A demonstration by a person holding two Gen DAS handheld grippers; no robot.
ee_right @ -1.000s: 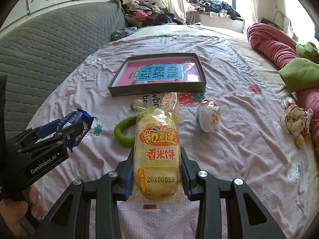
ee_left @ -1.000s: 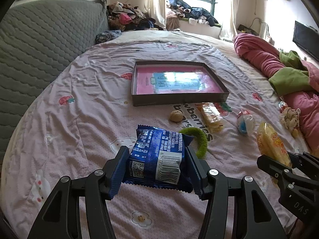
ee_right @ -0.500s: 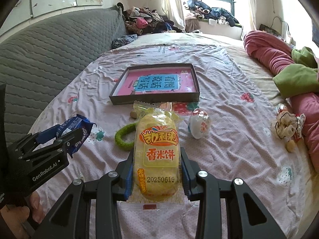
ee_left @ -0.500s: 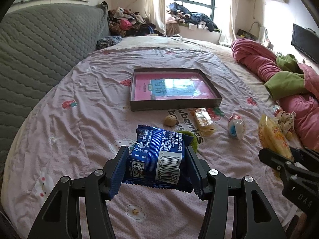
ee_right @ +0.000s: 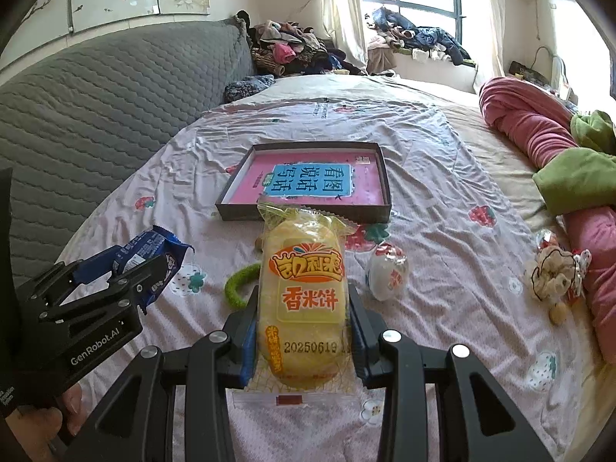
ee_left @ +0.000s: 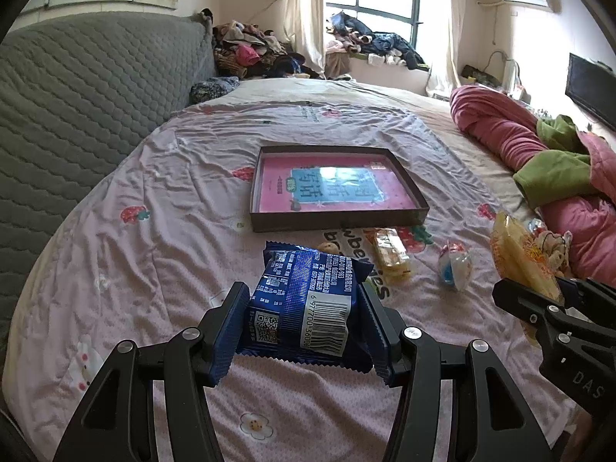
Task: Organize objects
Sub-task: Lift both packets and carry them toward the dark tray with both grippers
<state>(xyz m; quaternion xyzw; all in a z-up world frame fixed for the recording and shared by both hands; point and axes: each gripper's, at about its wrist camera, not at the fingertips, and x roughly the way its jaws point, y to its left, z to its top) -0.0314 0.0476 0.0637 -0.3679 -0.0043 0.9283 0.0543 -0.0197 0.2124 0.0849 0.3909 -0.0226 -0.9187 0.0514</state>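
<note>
My left gripper [ee_left: 304,327] is shut on a blue snack packet [ee_left: 308,300] and holds it above the bed; it also shows in the right wrist view [ee_right: 150,261]. My right gripper [ee_right: 302,331] is shut on a yellow rice-cake packet [ee_right: 304,288], also seen at the right of the left wrist view [ee_left: 519,258]. A dark shallow box [ee_left: 335,188] with a pink and blue book inside lies ahead on the bed, and shows in the right wrist view [ee_right: 308,184].
On the sheet before the box lie a green ring [ee_right: 238,281], a clear snack packet [ee_left: 390,254], a small white wrapped item [ee_right: 387,273] and a small tan ball [ee_left: 327,247]. A plush toy [ee_right: 554,281] and pink and green bedding [ee_right: 539,131] lie at right. Grey headboard [ee_left: 77,96] at left.
Both grippers have risen and drawn back a little with their packets; the box and loose items look farther and lower. Both grips are unchanged.
</note>
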